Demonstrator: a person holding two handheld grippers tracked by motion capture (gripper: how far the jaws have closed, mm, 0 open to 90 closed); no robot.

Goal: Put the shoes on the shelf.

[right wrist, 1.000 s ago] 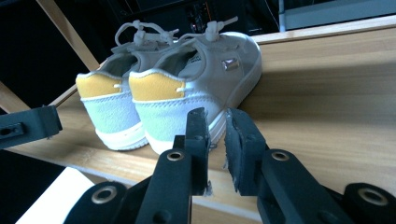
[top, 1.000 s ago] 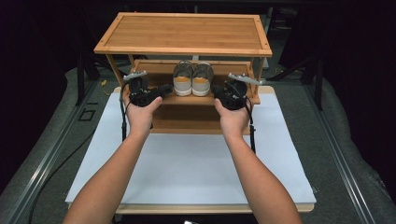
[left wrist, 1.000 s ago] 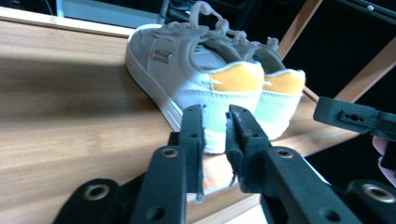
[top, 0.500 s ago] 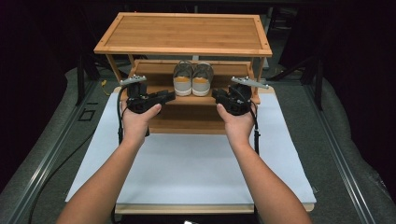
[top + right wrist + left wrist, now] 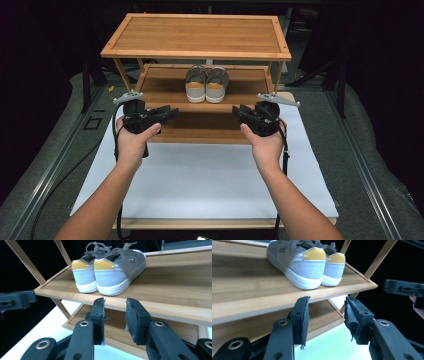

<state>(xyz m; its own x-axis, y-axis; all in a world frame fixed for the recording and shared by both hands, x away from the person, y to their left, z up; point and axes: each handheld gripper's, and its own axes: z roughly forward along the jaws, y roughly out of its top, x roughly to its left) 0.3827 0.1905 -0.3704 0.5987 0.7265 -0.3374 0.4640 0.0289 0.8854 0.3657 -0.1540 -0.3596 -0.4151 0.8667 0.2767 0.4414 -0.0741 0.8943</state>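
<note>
Shoes shelved — both tools empty

Left tool [image 5: 167, 114] and right tool [image 5: 239, 113], just opening, hover near shoes [image 5: 206, 84] — a stray swing could knock them off the rack [image 5: 165, 95].

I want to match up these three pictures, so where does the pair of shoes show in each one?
High view: shoes at upper centre, on the middle shelf.
Left gripper view: shoes at top centre, heels toward the camera.
Right gripper view: shoes at top centre.
Shared landmark: the shelf's front edge below the yellow heels.
</note>
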